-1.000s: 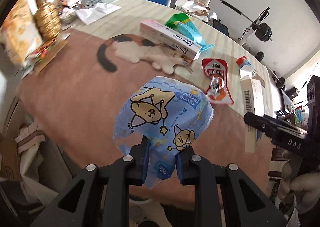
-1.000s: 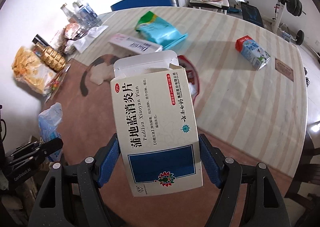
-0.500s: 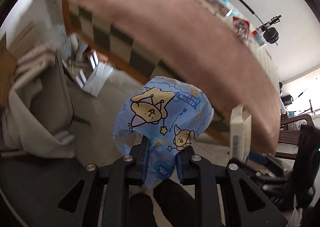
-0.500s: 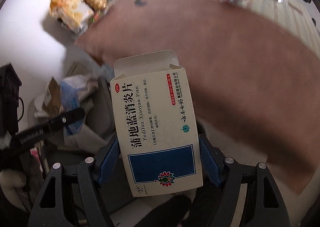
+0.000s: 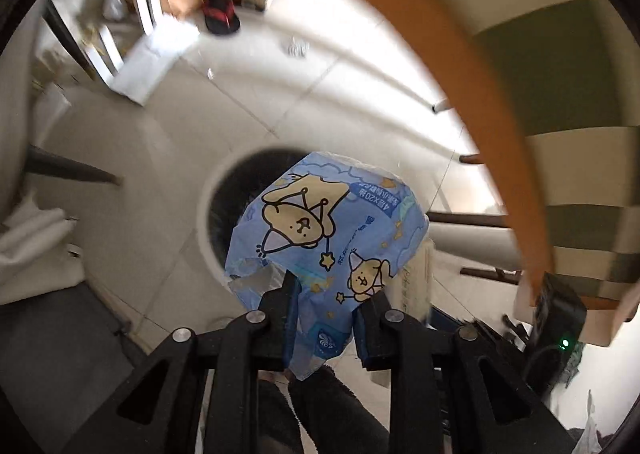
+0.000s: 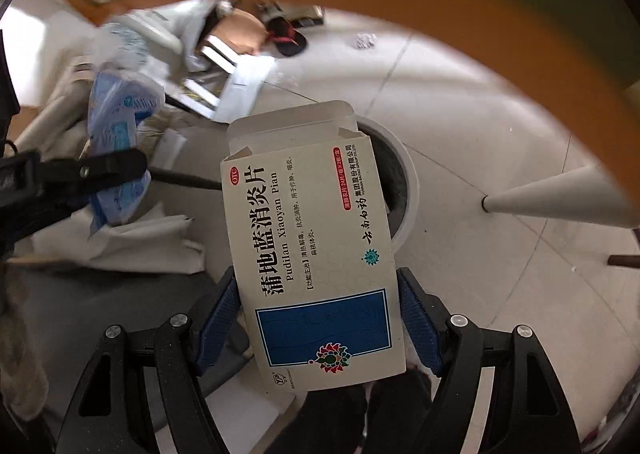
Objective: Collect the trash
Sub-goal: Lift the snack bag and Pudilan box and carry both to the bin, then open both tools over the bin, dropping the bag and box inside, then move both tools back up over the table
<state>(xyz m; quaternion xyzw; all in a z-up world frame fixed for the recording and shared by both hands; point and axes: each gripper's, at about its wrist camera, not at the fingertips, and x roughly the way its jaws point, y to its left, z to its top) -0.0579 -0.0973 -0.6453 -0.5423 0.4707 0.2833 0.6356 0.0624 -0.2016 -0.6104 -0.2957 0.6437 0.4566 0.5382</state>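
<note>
My left gripper (image 5: 326,304) is shut on a crumpled blue tissue wrapper (image 5: 324,230) printed with cartoon dogs, held above a round white-rimmed trash bin (image 5: 206,214) with a dark inside on the floor. My right gripper (image 6: 318,314) is shut on a white and blue medicine box (image 6: 312,250) with its top flap open, held over the same bin (image 6: 408,190). The left gripper with the wrapper (image 6: 116,134) also shows at the left of the right wrist view.
The orange table edge (image 5: 460,54) arcs overhead, with a white table leg (image 6: 560,202) at the right. Light floor tiles (image 5: 300,94) surround the bin. Cardboard, papers and a red shoe (image 5: 218,14) lie farther off. White cloth (image 6: 132,242) is heaped at left.
Both grippers have swung down from the tabletop to below the table edge. They now point at the floor bin, each still holding its item.
</note>
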